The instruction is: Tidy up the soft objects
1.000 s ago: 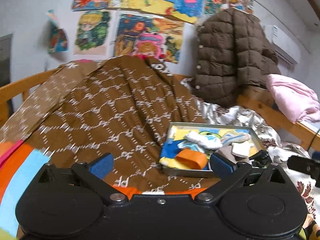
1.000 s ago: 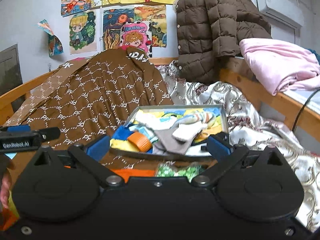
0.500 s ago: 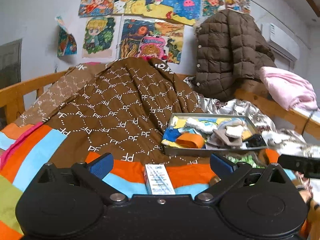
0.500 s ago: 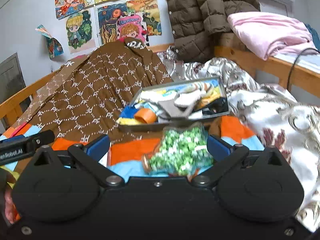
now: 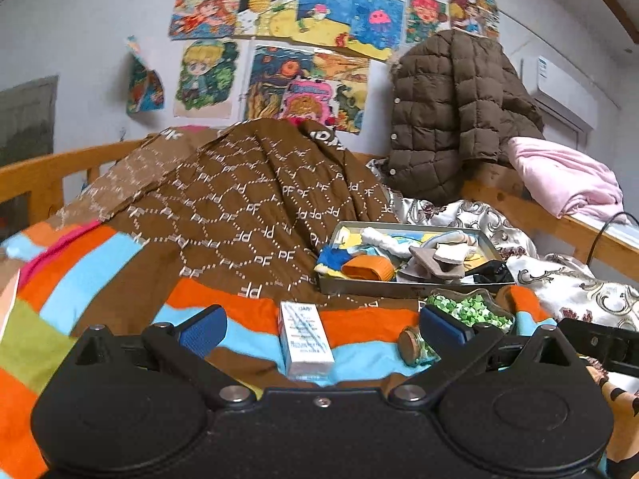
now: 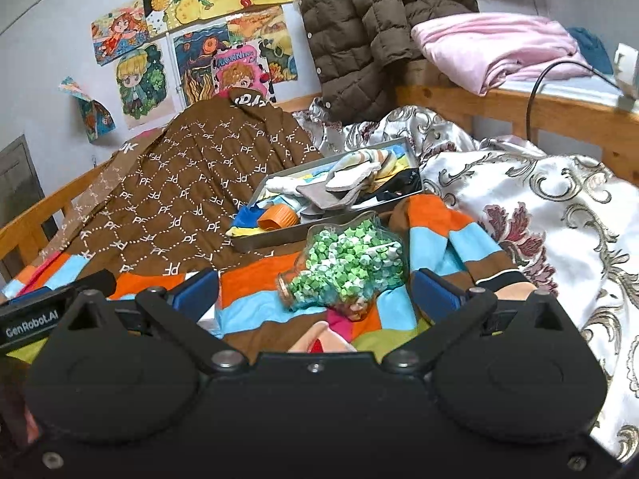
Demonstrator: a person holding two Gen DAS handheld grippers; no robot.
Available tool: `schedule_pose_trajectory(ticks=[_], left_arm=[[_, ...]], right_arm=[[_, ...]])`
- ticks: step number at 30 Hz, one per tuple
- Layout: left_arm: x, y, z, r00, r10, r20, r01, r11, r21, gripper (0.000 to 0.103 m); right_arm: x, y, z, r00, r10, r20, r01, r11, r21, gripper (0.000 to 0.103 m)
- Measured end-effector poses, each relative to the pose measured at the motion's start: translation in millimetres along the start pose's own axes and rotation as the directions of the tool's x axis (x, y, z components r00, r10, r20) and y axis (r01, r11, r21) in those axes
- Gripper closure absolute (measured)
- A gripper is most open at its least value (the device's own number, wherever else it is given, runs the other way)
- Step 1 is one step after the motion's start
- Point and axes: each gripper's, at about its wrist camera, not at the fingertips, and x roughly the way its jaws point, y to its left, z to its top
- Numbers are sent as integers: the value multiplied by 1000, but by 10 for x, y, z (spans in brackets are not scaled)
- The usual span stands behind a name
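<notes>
Striped bedding (image 5: 223, 331) carries a tray (image 5: 403, 285) of socks, a star-filled jar (image 6: 347, 267) and a small carton (image 5: 305, 337); both tongs, left (image 5: 321, 325) and right (image 6: 315, 293), gape empty.

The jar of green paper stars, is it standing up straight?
No, the jar of green paper stars lies tipped on its side on the striped blanket, just in front of the metal tray.
</notes>
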Motion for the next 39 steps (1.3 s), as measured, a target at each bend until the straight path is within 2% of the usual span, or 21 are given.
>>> schedule_pose_trajectory(ticks=[3,8,17,26,39], left_arm=[[-45,0,-78,1000,11,-8,-11,1000,-13,1],[-97,11,-139,1000,-2,0,2,1000,22,1],[-120,20,-145,1000,-4,6,4,1000,23,1],[-114,44,-153,1000,-14,-2,14,1000,24,1],[-107,56,-174,1000,-18,-12,19,1000,21,1]], right_arm=[[-80,5,-50,999,-23,29,24,999,-27,1],[-180,-9,-77,998,-35,54,38,998,-41,1],[-152,103,-125,996,-48,70,52,996,-68,1],[-49,82,-157,996,-72,47,75,996,-52,1],[102,16,-160,997,-62,38,65,995,-72,1]])
